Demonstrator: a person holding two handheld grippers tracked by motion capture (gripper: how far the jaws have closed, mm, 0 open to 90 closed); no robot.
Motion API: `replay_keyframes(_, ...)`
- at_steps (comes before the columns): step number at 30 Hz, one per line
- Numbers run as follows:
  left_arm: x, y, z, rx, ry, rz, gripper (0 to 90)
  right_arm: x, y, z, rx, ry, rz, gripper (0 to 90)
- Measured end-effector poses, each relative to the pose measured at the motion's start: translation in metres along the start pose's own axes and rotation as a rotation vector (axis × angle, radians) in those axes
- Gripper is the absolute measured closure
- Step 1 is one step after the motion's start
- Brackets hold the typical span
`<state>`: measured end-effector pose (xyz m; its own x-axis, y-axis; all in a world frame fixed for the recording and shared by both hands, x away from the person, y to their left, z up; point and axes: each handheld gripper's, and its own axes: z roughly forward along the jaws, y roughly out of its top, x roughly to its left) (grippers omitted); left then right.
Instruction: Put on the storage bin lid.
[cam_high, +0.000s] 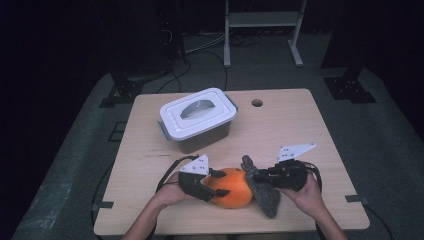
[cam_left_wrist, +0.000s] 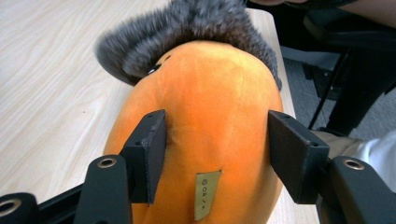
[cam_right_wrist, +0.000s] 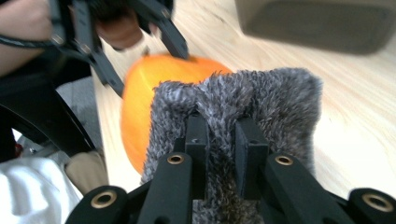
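An orange plush toy (cam_high: 234, 191) with a grey furry part (cam_high: 267, 197) lies near the table's front edge. My left gripper (cam_high: 220, 183) is open, its jaws wide apart on either side of the orange body (cam_left_wrist: 215, 84), pads against its surface. A small tan label (cam_left_wrist: 207, 193) shows between the jaws. My right gripper (cam_high: 257, 176) comes in from the right and is shut on the grey fur (cam_right_wrist: 261, 93), which bunches between its jaws (cam_right_wrist: 223, 126). In the right gripper view the orange body (cam_right_wrist: 140, 93) sits behind the fur, with the left gripper's fingers (cam_right_wrist: 175, 39) over it.
A grey storage bin with a white handled lid (cam_high: 197, 120) stands shut at the back left of the wooden table (cam_high: 310, 130). A round hole (cam_high: 257, 103) sits near the far edge. The plush lies close to the front edge, by the person's lap.
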<state>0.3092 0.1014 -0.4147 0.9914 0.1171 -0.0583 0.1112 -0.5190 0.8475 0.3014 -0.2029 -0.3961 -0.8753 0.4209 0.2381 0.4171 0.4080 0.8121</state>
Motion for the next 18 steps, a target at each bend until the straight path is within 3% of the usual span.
replay_keyframes(2, -0.002, 0.0, 0.002, 0.012, -0.021, 0.012, 39.8, 0.007, 0.006, 0.002, -0.017, 0.023, -0.026, 77.2)
replay_keyframes(4, -0.002, 0.001, 0.001, 0.018, -0.048, 0.005, 37.3, 0.011, 0.007, 0.008, 0.006, 0.031, -0.047, 77.2)
replay_keyframes(6, -0.002, 0.002, -0.003, 0.007, -0.076, -0.01, 32.0, 0.009, 0.005, 0.011, 0.015, 0.058, -0.031, 77.1)
replay_keyframes(8, -0.002, 0.004, -0.005, -0.013, -0.062, -0.007, 24.1, 0.008, 0.002, 0.011, 0.016, 0.069, -0.014, 77.1)
replay_keyframes(10, -0.002, 0.005, -0.002, 0.006, -0.035, 0.0, 22.9, 0.008, 0.002, 0.011, 0.017, 0.068, -0.019, 77.1)
replay_keyframes(12, -0.004, 0.003, 0.003, 0.033, -0.027, 0.02, 24.4, 0.008, 0.002, 0.012, 0.018, 0.071, -0.015, 77.1)
replay_keyframes(14, -0.005, 0.002, 0.004, 0.032, -0.014, 0.037, 32.6, 0.006, 0.002, 0.012, 0.025, 0.067, -0.018, 77.1)
replay_keyframes(18, -0.001, 0.001, 0.001, 0.034, -0.005, 0.014, 40.8, -0.004, -0.003, 0.009, 0.028, 0.051, 0.016, 77.1)
